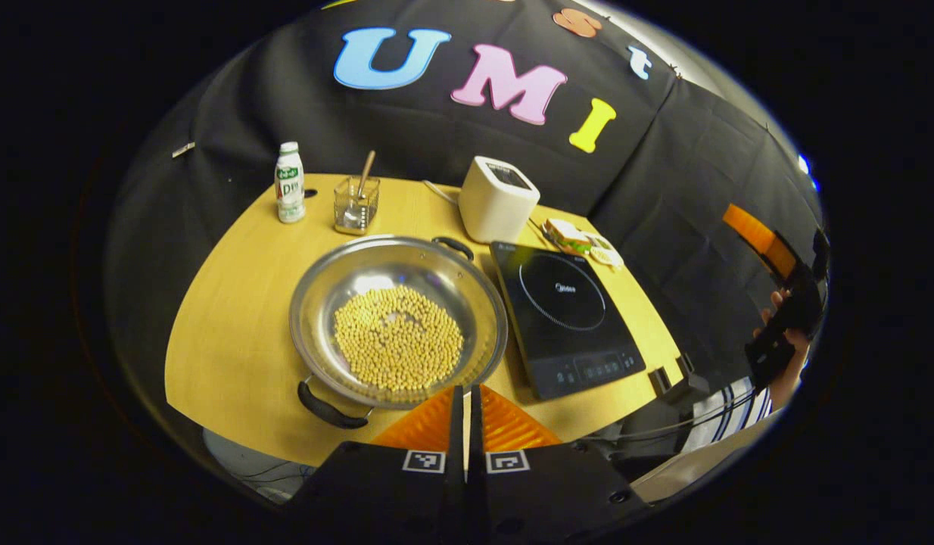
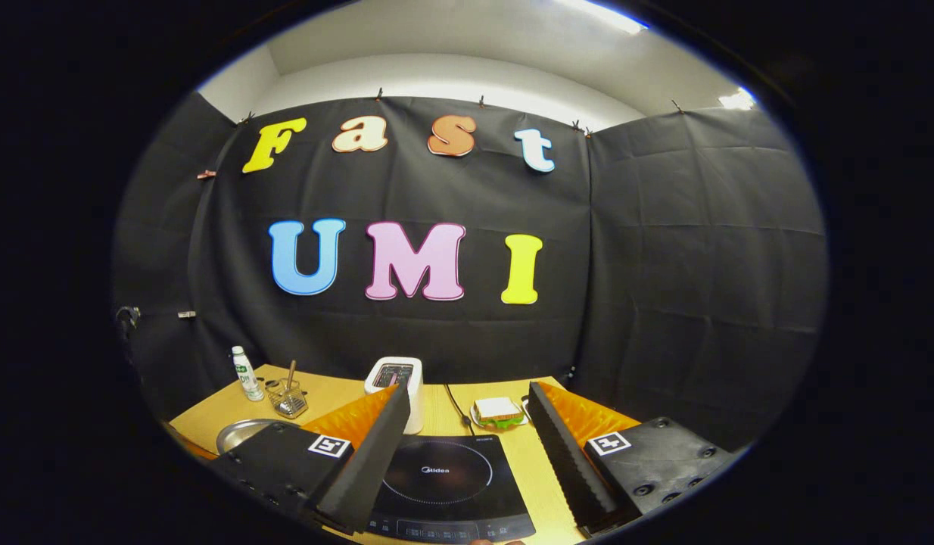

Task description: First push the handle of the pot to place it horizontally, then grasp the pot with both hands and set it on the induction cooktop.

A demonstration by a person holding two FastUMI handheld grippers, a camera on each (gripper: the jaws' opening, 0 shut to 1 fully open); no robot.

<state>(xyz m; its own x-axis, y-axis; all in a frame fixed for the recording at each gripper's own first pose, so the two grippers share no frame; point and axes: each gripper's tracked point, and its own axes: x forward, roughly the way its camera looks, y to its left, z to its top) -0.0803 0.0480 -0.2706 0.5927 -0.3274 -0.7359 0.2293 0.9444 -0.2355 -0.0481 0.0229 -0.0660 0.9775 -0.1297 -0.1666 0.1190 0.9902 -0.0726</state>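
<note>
A wide steel pot (image 1: 397, 322) holding pale beans sits mid-table. Its two black handles lie on a diagonal, one at the near left (image 1: 331, 409) and one at the far right (image 1: 453, 246). The black induction cooktop (image 1: 565, 314) lies right beside it. My left gripper (image 1: 465, 395) is shut and empty, its tips over the pot's near rim; whether they touch it I cannot tell. My right gripper (image 2: 467, 390) is open and empty above the cooktop (image 2: 444, 477), with the pot's rim (image 2: 244, 433) at the lower left. A hand (image 1: 786, 376) holds that gripper off the table's right side.
At the back of the wooden table (image 1: 232, 325) stand a small bottle (image 1: 289, 183), a glass holder with a spoon (image 1: 356, 204) and a white toaster (image 1: 497, 198). A sandwich on a plate (image 1: 577, 238) lies behind the cooktop. Cables hang off the near right edge.
</note>
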